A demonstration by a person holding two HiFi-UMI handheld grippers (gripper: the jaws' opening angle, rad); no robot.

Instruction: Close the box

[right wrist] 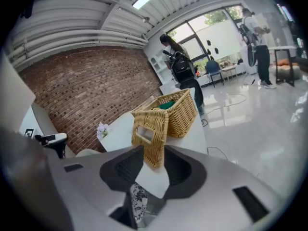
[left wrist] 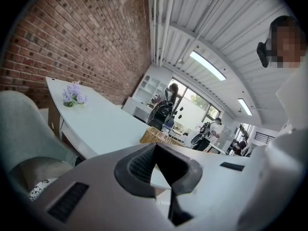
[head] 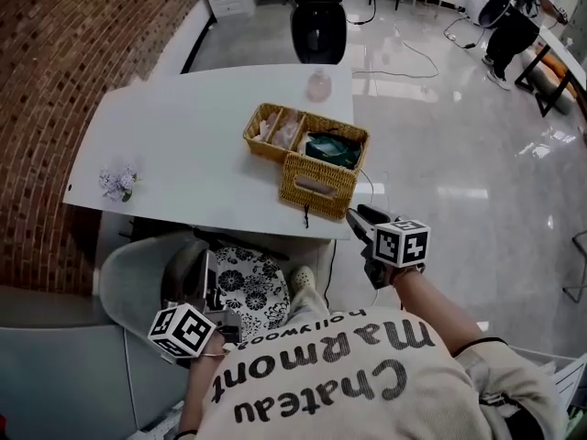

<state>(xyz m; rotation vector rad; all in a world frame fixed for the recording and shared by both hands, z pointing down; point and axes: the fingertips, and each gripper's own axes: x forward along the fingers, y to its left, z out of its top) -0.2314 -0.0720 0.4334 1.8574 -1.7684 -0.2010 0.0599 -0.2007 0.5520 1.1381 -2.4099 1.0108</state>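
The box sits open near the tabletop edge, its lid leaning against its near side. The right gripper, fingers released and empty, should hook the lid's free rim (left gripper clenched, empty, low) and swing it over.

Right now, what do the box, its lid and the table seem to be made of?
The box and its hanging lid look like woven wicker or rattan, tan and matte: interlaced strands show on the walls. The table has a smooth white top with a soft sheen, perhaps laminate or painted board; the pictures do not settle which.
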